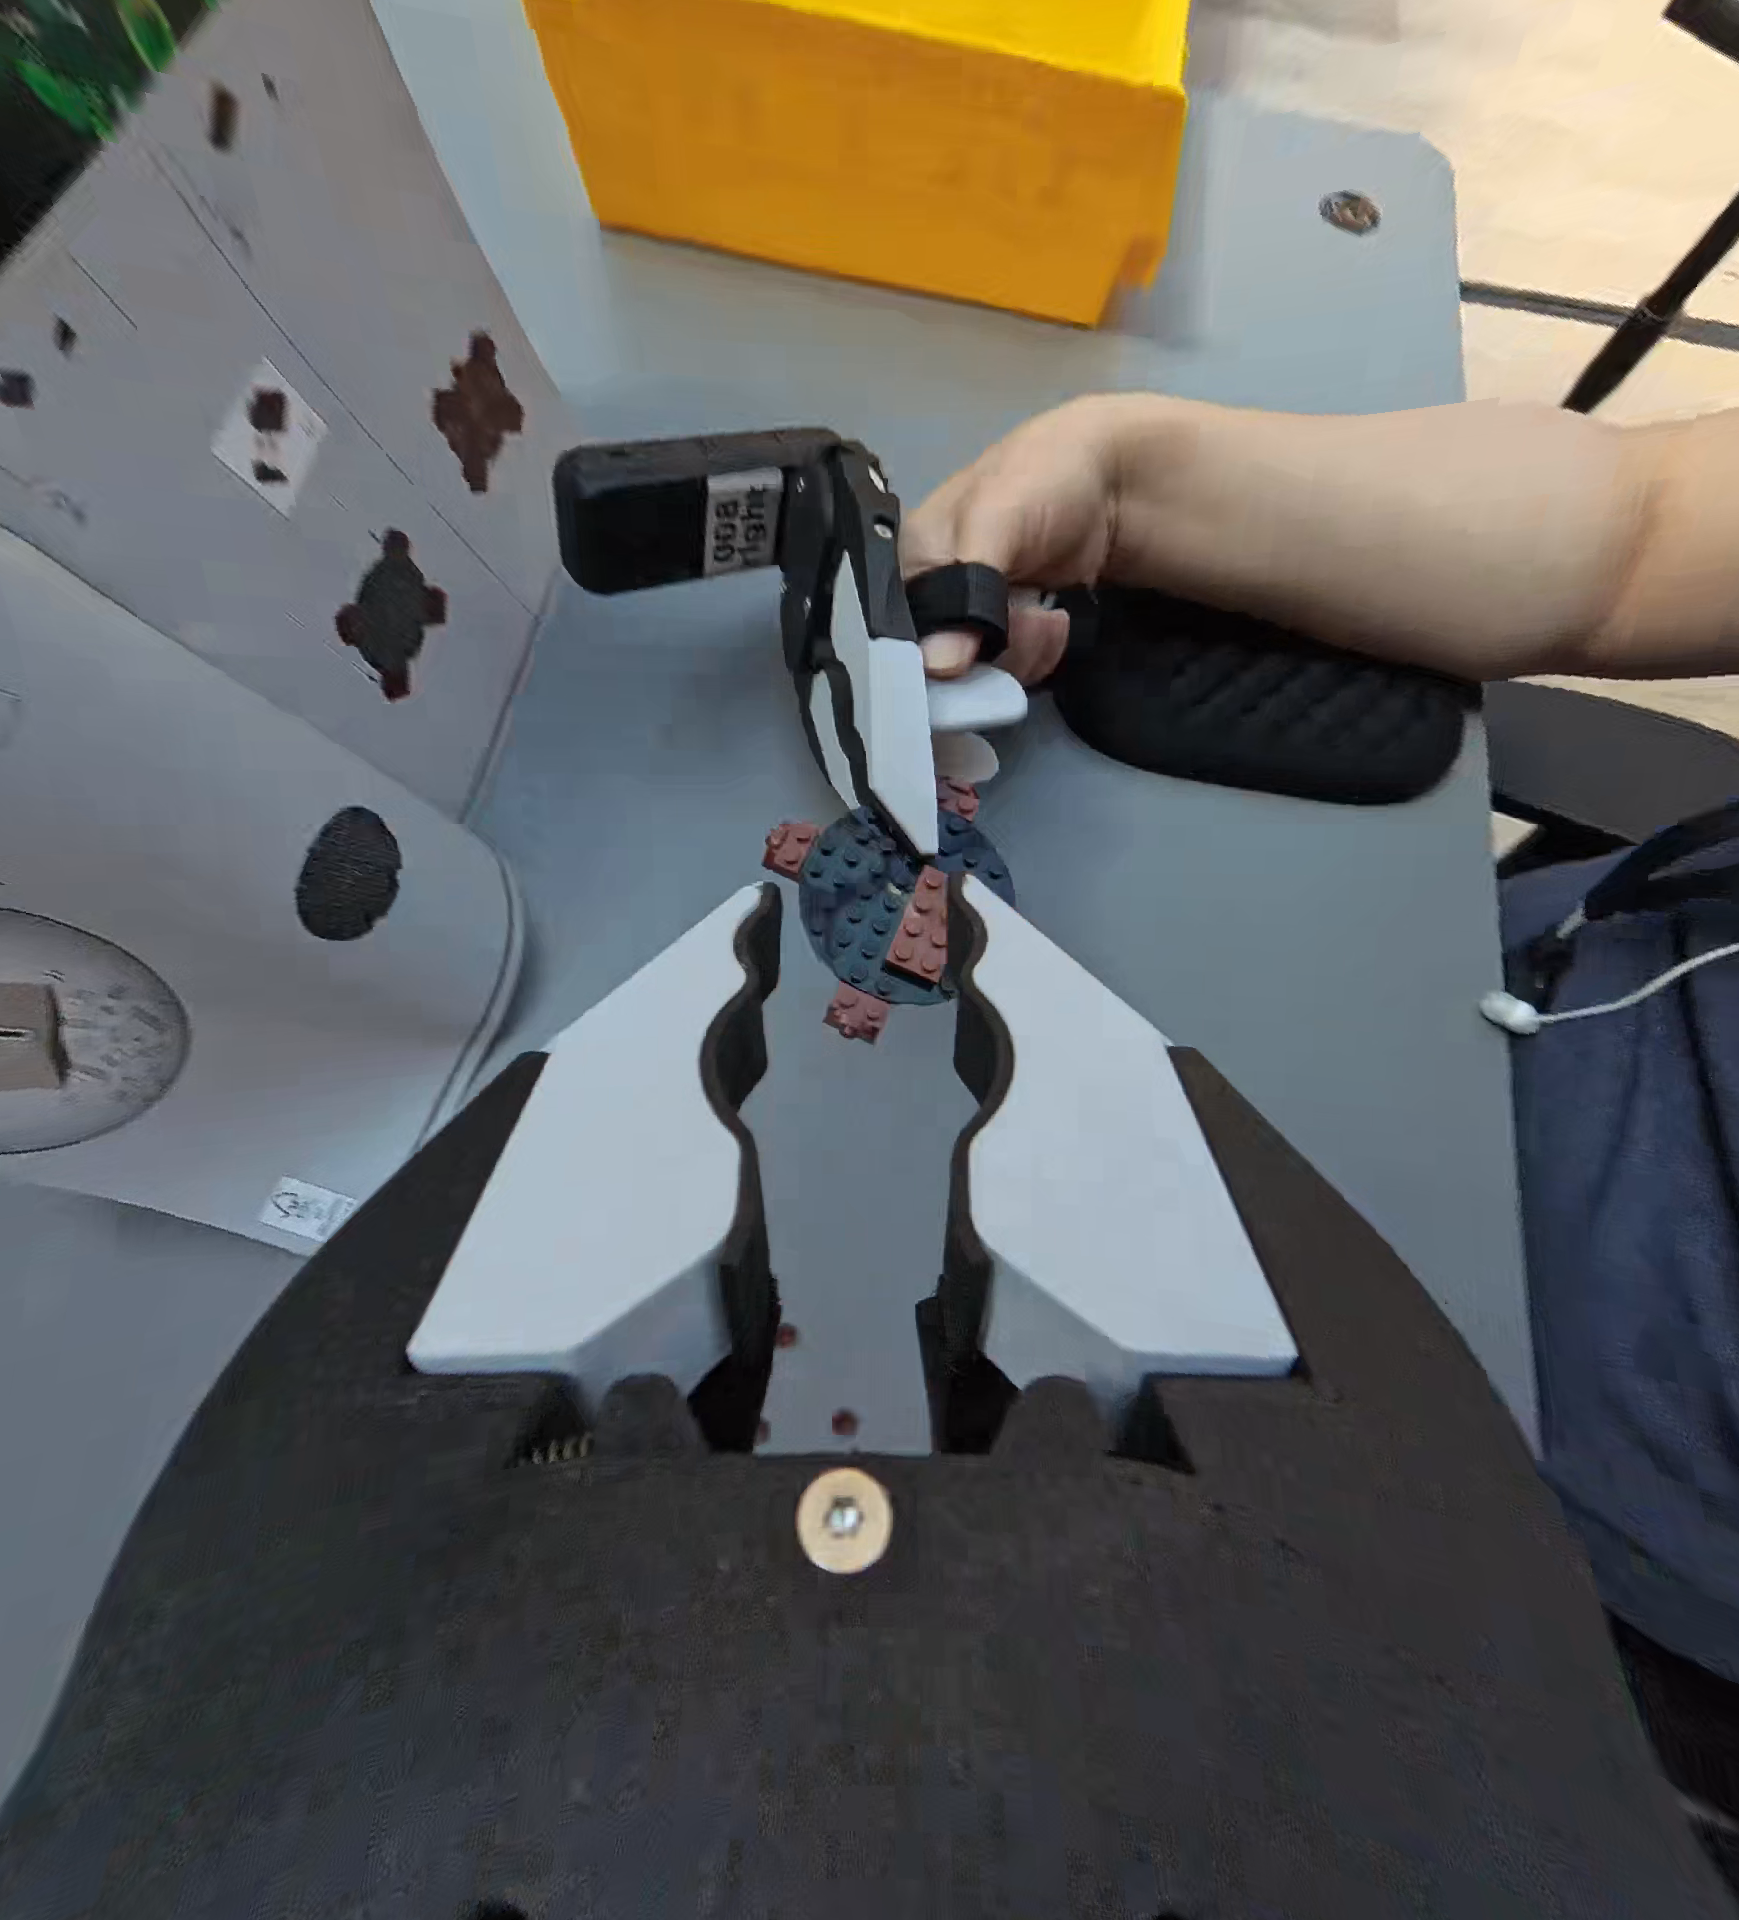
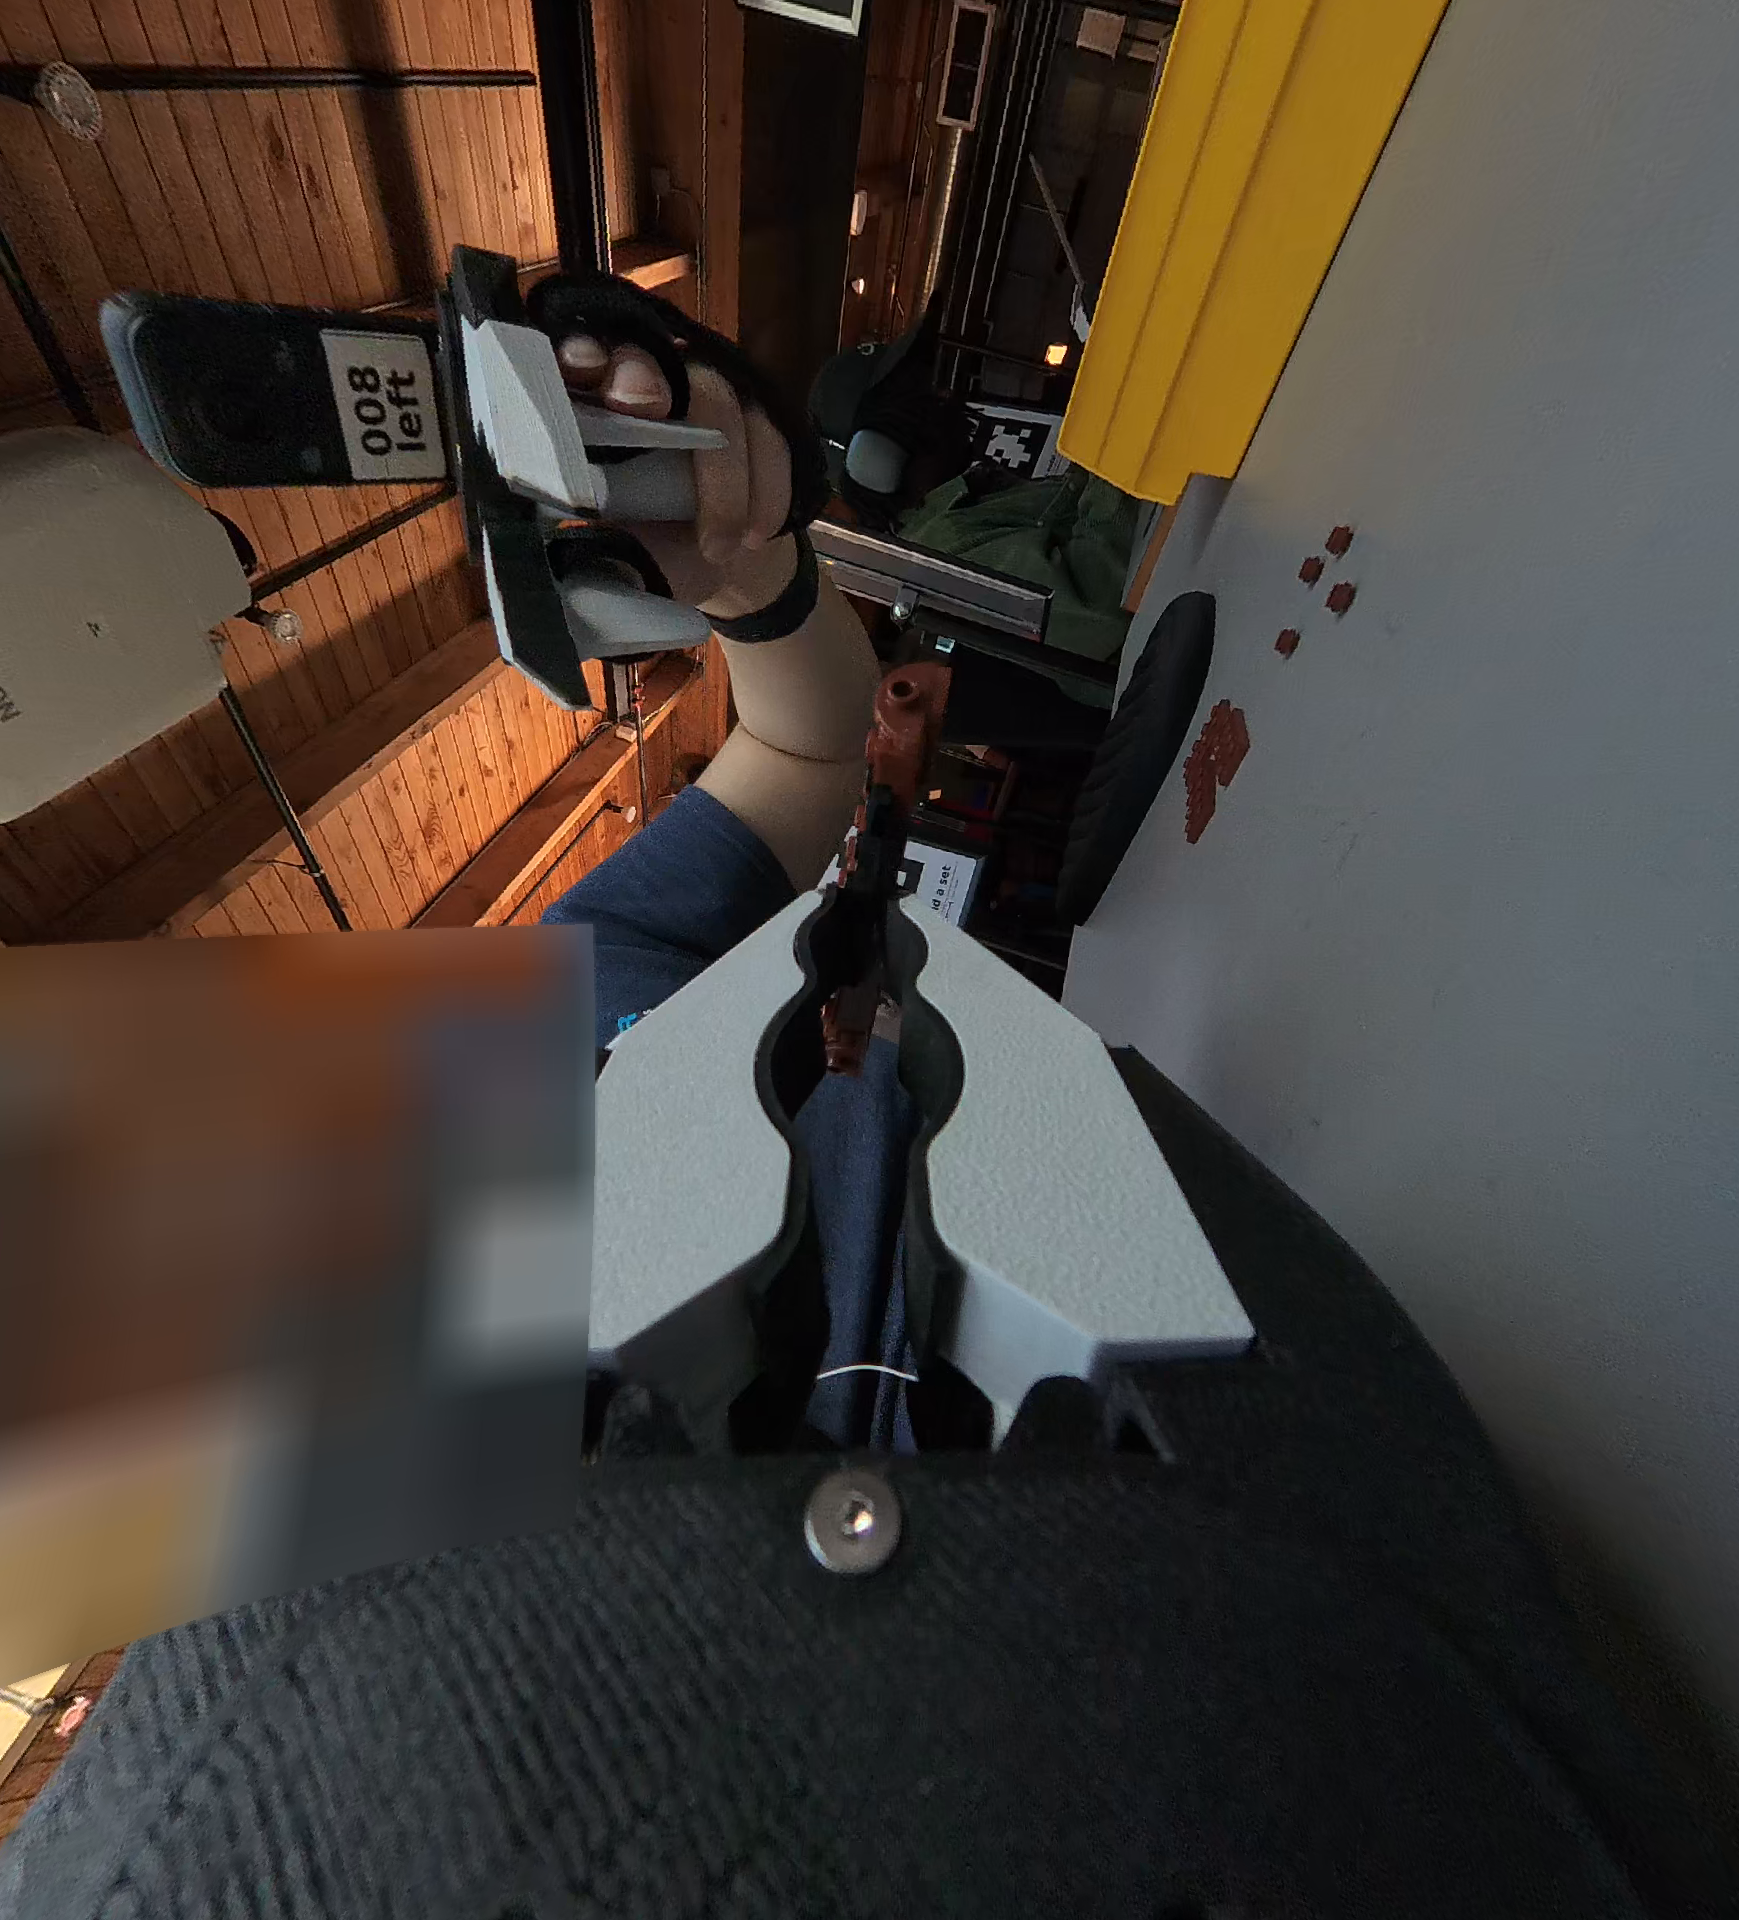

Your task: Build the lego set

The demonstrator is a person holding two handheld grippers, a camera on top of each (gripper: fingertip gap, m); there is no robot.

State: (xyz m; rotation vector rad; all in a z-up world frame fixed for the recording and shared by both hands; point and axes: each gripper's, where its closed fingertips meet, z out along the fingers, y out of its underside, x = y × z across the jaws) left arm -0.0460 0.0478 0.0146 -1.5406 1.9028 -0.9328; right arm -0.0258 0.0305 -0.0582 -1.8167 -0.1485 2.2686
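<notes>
A dark blue round plate [image 1: 854, 914] with reddish-brown bricks at its rim is held above the grey table [image 1: 1208, 987]. A reddish-brown plate [image 1: 922, 925] lies on its right part. My right gripper [image 1: 912, 831] reaches down from above and is shut on the round plate's far edge. In the right wrist view the plate [image 2: 870, 831] shows edge-on between the shut fingertips of my right gripper [image 2: 865, 914]. My left gripper [image 1: 863, 899] is open, its fingertips on either side of the plate's near half, the right one next to the brown plate. It also shows far off in the right wrist view [image 2: 543, 520].
A yellow bin [image 1: 865, 145] stands at the table's back. Instruction sheets [image 1: 221, 520] lie at the left. A black padded rest [image 1: 1260, 707] lies under the person's forearm. Small brown studs [image 1: 844, 1421] lie under my left gripper. More brown pieces [image 2: 1218, 764] lie on the table. My right fingertips sit around 8 centimetres from my left ones.
</notes>
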